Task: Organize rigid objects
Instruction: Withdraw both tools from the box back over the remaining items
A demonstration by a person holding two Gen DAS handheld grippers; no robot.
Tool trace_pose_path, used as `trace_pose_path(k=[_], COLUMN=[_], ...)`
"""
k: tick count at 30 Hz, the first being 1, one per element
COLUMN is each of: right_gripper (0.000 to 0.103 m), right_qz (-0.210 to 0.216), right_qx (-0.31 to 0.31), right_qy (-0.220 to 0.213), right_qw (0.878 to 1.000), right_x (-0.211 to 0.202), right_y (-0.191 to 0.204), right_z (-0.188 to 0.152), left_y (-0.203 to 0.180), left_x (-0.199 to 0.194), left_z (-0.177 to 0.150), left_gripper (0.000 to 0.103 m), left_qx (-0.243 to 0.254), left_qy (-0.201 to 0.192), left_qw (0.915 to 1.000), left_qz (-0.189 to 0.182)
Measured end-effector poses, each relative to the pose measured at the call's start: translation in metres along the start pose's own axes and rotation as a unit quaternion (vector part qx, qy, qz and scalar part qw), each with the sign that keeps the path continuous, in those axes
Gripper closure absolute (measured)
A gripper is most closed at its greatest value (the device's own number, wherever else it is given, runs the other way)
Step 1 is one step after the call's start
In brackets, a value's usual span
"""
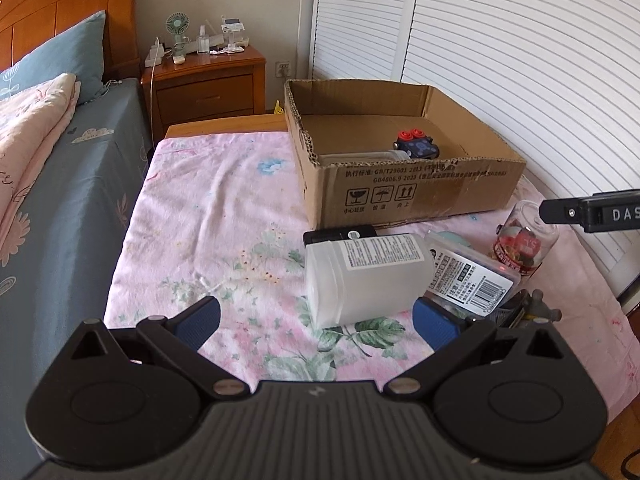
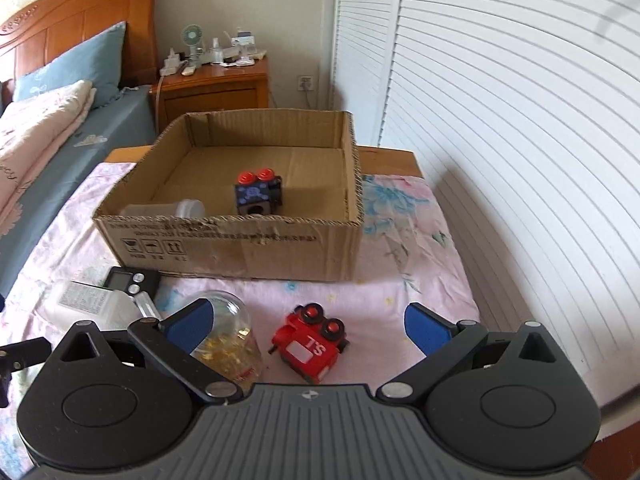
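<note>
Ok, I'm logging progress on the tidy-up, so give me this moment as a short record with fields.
surface: table under a pink floral cloth
container: open cardboard box
in box: blue toy car, lying plastic cup
outside box: frosted white container, clear dome jar, red toy car, black device
left gripper: open, empty, near the frosted container
right gripper: open, empty, above the red toy car
</note>
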State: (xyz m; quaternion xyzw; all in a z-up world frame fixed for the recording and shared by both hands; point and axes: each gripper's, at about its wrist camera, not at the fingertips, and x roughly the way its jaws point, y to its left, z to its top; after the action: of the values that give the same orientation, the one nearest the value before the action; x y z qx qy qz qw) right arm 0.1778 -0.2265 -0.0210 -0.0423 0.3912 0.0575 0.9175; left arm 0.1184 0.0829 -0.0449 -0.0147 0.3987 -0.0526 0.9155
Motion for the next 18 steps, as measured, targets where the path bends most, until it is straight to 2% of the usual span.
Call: trace_pose_path(k=[4,10,18], right_gripper=[0.0,0.0,0.0], right_qz=[0.007,-0.024,-0.07], right_qx=[0.023,0.05,0.072], right_qy=[-0.002,-0.002,0.036], right_qw=[1.0,0.998,0.994], right_x=[0.0,-0.003,0.004], right_y=[-0.015,-0.043,-0.078], right_z=[-0.005,-0.017,-0.047], left_y=[-0.003,-0.006,-0.017], left_x=[0.0,0.0,0.01], left_z=[0.0,0.003,0.003], left_gripper=[0.001,0.001,0.001], left_qx=[0.002,0.0,0.004], left_qy=[0.0,-0.007,0.003], left_qw=[1.0,1.0,0.9999], left_qz=[-0.002,0.006,-0.013])
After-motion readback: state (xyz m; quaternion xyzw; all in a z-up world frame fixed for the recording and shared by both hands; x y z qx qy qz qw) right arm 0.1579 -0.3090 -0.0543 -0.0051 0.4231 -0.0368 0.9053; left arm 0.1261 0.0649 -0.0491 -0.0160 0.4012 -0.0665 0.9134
